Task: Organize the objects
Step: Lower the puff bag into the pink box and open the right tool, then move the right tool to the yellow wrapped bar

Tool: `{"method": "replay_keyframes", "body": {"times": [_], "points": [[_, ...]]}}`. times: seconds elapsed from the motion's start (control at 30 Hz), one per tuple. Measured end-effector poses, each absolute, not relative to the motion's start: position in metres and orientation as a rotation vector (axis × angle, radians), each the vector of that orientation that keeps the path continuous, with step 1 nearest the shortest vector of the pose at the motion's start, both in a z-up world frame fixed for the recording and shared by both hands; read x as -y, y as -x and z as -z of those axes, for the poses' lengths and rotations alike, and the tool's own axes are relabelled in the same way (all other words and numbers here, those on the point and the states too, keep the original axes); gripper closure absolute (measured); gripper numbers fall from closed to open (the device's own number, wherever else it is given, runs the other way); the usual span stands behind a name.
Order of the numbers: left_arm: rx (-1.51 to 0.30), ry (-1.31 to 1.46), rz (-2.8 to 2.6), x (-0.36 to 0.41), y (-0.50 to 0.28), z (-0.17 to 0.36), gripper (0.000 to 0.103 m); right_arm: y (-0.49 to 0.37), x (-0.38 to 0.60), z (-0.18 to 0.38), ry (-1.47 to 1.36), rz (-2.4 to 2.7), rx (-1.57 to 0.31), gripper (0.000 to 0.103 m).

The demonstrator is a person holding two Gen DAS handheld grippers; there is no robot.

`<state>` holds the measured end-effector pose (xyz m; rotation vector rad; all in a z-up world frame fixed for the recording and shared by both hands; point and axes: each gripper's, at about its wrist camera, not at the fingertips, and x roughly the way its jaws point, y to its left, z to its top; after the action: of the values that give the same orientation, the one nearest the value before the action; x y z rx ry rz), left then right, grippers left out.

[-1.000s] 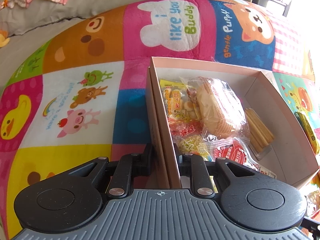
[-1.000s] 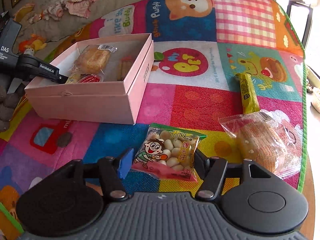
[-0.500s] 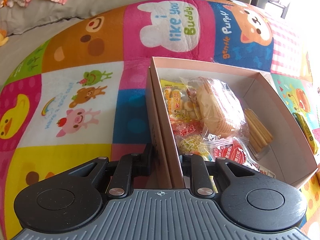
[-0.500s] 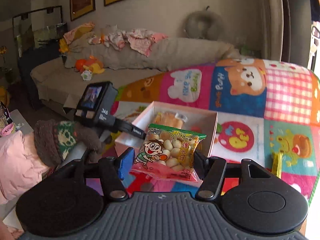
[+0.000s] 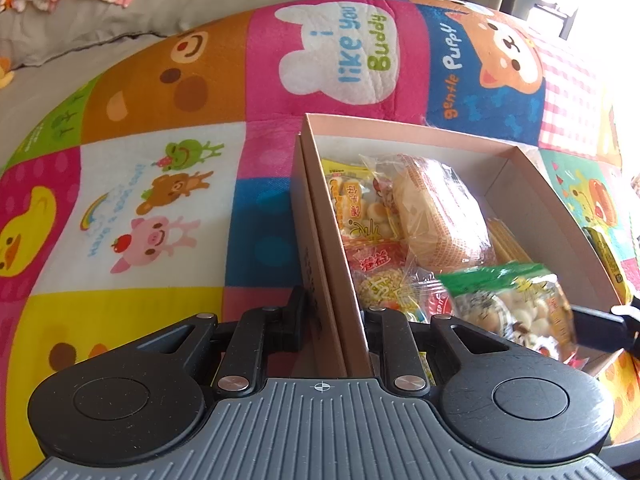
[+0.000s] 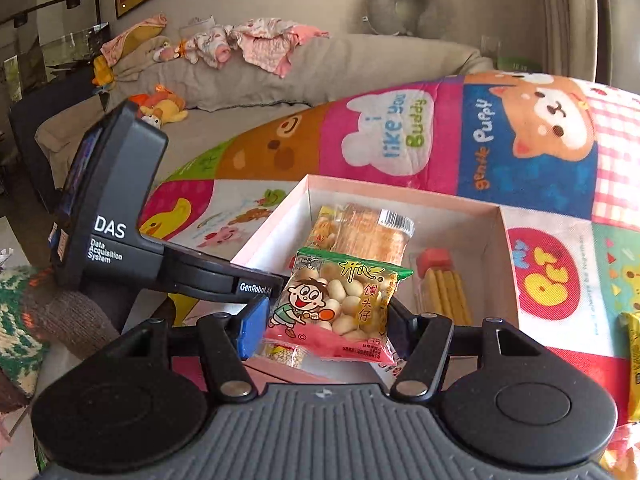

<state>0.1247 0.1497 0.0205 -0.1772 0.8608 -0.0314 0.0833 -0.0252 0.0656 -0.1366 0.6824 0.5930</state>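
A pink cardboard box (image 5: 532, 184) (image 6: 460, 204) sits on the colourful cartoon mat and holds several snack packets, a wrapped bread (image 5: 436, 212) (image 6: 372, 234) and biscuit sticks (image 6: 444, 288). My left gripper (image 5: 334, 316) is shut on the box's near left wall. My right gripper (image 6: 326, 316) is shut on a green and pink packet of small round biscuits (image 6: 340, 300) and holds it over the box's near end; the packet also shows in the left wrist view (image 5: 516, 304).
The mat (image 5: 160, 184) covers the round surface. A yellow snack bar (image 6: 632, 360) lies on the mat right of the box. A beige sofa (image 6: 320, 76) with clothes and toys stands behind. The left gripper's body (image 6: 108, 208) is at the box's left.
My right gripper has carried the biscuit packet from low above the mat up and over to the box. The left gripper has kept its hold on the box wall.
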Motion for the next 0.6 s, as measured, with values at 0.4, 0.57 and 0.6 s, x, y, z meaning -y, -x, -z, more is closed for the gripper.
{"method": "replay_keyframes", "body": {"times": [0.4,0.57,0.6], "points": [[-0.859,0.176,0.031,-0.149,-0.124,-0.020,0.082,-0.059,0.057,-0.066,0.096,-0.590,-0.656,0.021],[-0.857,0.174,0.032,-0.150,-0.123,-0.020,0.082,-0.026,0.093,-0.069,0.111,-0.520,-0.603,0.017],[-0.856,0.173,0.032,-0.150,-0.123,-0.020,0.082,-0.019,0.101,-0.069,0.127,-0.489,-0.586,0.016]]}}
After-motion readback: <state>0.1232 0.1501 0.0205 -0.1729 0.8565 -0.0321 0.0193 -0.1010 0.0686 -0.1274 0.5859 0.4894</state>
